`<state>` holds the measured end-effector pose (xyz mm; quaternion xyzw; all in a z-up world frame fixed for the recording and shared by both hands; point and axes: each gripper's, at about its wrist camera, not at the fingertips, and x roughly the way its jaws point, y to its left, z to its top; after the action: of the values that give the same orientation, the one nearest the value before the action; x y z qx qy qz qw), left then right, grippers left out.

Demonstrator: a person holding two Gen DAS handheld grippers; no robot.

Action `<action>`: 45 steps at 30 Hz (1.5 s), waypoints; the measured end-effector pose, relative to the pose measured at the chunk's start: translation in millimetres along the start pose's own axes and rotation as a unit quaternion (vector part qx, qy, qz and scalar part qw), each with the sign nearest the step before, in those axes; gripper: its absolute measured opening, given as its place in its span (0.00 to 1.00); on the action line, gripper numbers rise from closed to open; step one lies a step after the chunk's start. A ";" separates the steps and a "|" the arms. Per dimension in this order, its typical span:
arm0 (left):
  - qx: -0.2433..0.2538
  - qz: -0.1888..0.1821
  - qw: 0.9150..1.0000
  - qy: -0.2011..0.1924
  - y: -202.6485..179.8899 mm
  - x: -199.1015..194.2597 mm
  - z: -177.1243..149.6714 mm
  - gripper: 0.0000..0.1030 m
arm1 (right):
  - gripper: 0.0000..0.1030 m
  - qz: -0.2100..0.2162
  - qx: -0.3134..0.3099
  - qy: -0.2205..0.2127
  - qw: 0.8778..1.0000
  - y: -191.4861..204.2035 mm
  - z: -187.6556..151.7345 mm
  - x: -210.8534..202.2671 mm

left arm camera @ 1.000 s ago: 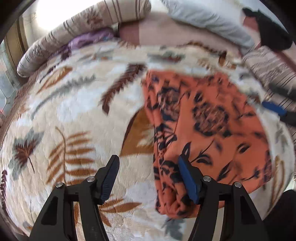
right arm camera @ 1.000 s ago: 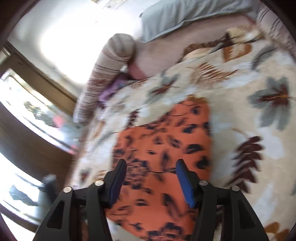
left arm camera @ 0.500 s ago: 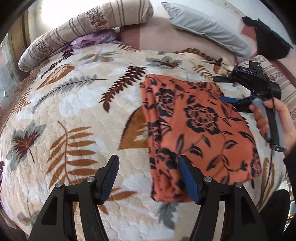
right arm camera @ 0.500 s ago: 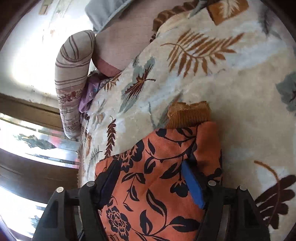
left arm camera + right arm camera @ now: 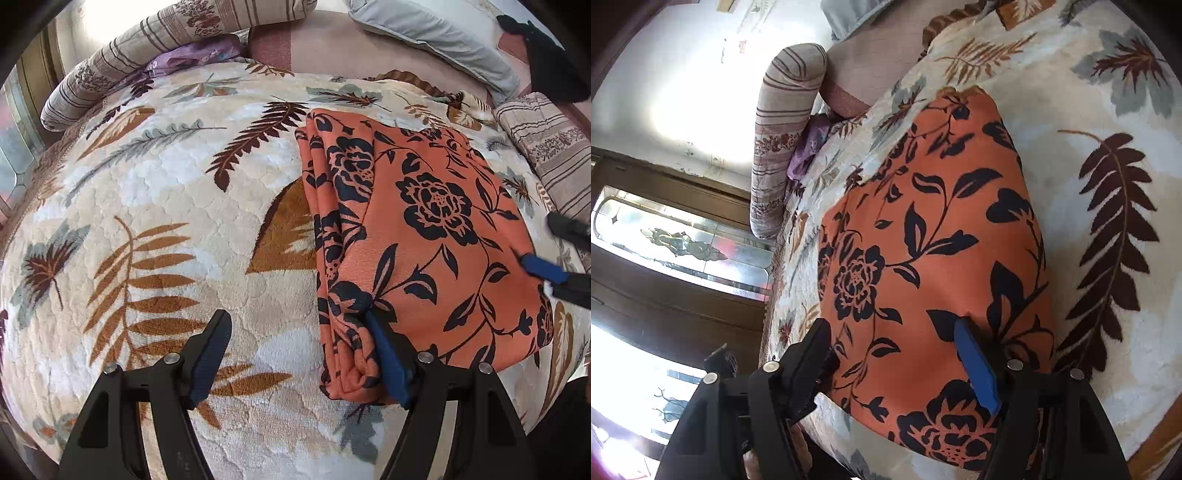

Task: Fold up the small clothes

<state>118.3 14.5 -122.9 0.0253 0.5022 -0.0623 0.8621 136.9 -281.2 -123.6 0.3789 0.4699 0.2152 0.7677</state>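
Note:
An orange garment with a black flower print (image 5: 424, 229) (image 5: 923, 258) lies folded into a thick rectangle on the leaf-patterned blanket (image 5: 147, 221) (image 5: 1108, 92). My left gripper (image 5: 295, 343) straddles the garment's near left corner. Its jaws are opening, its right finger (image 5: 388, 362) rests on the folded edge and its left finger stands over bare blanket. My right gripper (image 5: 894, 350) is open low over the opposite end of the garment, with its blue pad (image 5: 975, 365) touching the cloth. In the left wrist view the right gripper (image 5: 543, 245) shows only its tips at the garment's right edge.
A striped bolster (image 5: 147, 48) and a purple cloth (image 5: 192, 59) lie along the far left of the bed. A grey pillow (image 5: 436, 37), a black item (image 5: 550, 66) and a striped cushion (image 5: 546, 155) sit at the far right. A glass-panelled door (image 5: 665, 240) stands beyond the bed.
The right gripper has come down from above the garment's far right to its edge, and the hand holding it has left the left wrist view. The left gripper's jaws stand slightly wider.

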 end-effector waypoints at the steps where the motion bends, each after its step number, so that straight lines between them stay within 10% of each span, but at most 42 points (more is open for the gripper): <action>1: 0.000 0.001 1.000 -0.004 1.2 -5.0 -0.7 0.73 | 0.72 0.010 -0.010 -0.007 1.000 8.9 0.4 -6.0; 18: 0.002 0.015 1.000 -0.005 -5.1 -21.5 -10.4 0.73 | 0.74 -0.030 -0.014 0.011 0.999 -0.2 -45.3 5.6; 25: 0.005 0.013 1.000 -0.004 -3.5 -13.7 -13.6 0.73 | 0.74 -0.015 -0.049 -0.009 0.999 34.9 5.0 -6.5; 31: 0.000 0.005 1.000 0.000 0.0 -7.9 -11.0 0.74 | 0.74 -0.019 0.024 0.002 1.000 -12.1 69.7 32.0; 45: -0.008 0.011 1.000 0.002 0.2 -11.4 -10.2 0.75 | 0.76 -0.011 -0.013 -0.020 1.000 20.5 68.9 12.8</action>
<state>104.0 16.6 -118.1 0.0243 0.5039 -0.0484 0.8621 204.3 -285.8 -95.9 0.3684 0.4554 0.2051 0.7841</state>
